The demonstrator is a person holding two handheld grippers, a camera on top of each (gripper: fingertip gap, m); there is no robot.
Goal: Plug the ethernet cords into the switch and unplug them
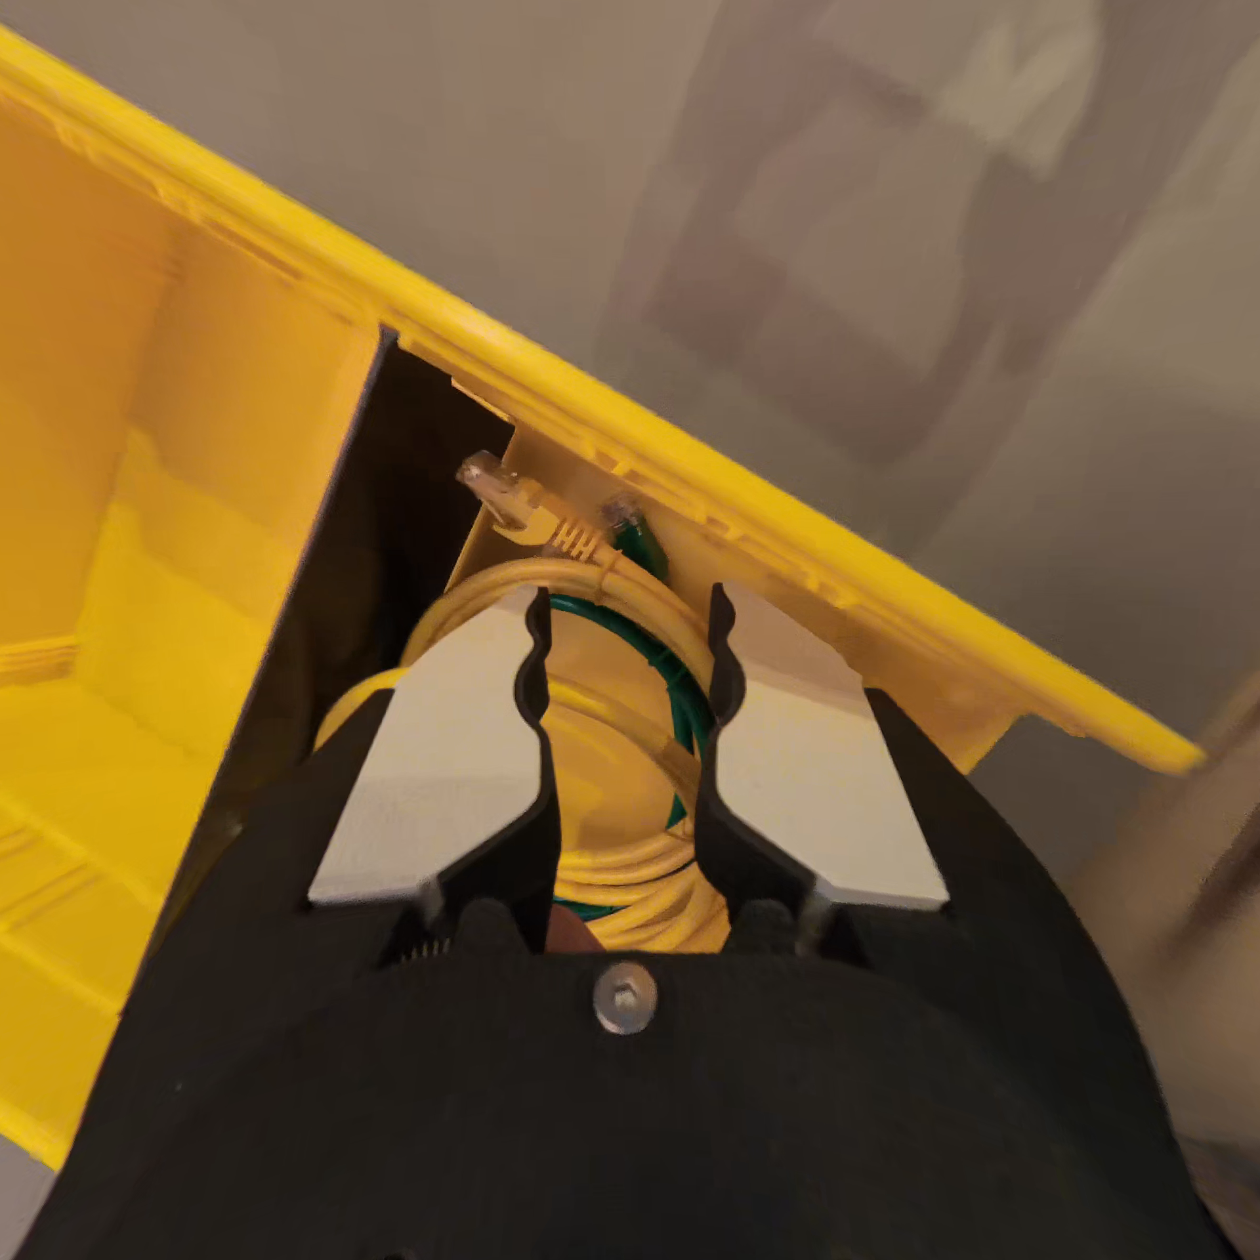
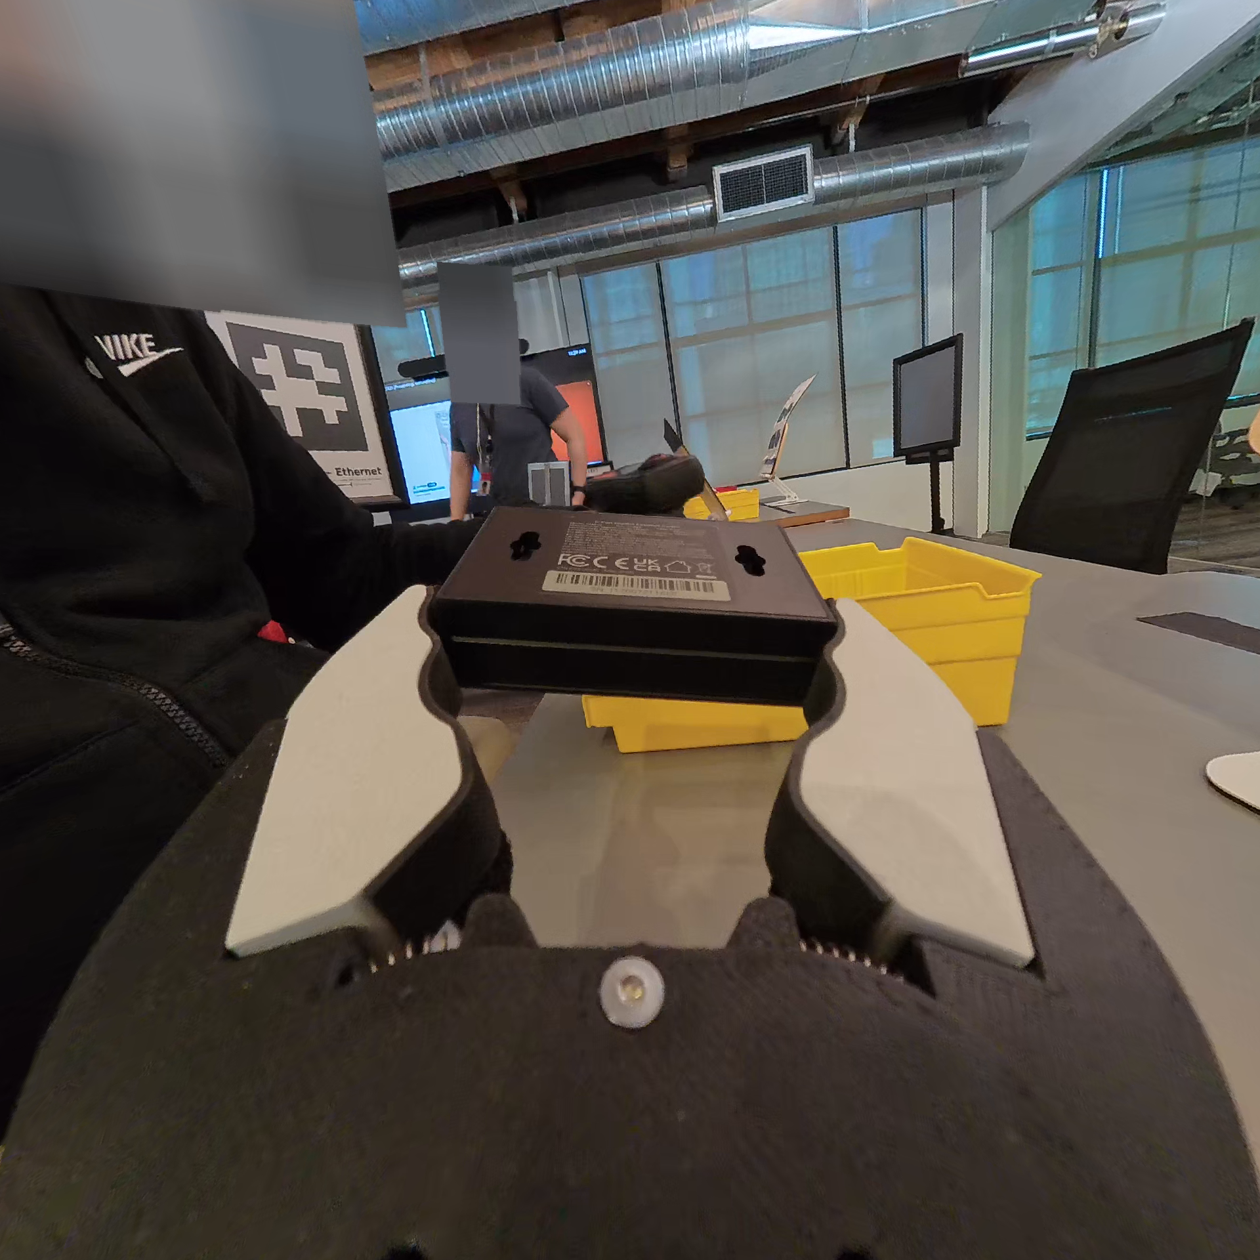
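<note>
Grey tabletop (image 2: pixel 1104 716) is seen under an office ceiling of silver ducts. Above it the black switch (image 2: pixel 634 600) is held off the surface, its labelled underside turned up, clamped at both ends by the right gripper (image 2: pixel 631 654). Just behind the switch a yellow bin (image 2: pixel 954 613) is seen on the table. Inside a compartment of the bin (image 1: pixel 682 436) the yellow cord (image 1: pixel 613 573) and green cord (image 1: pixel 671 675) are coiled together, both plugs free. The left gripper (image 1: pixel 624 613) is parted above the coil, nothing grasped. A black chair (image 2: pixel 1125 450) is seen beyond.
</note>
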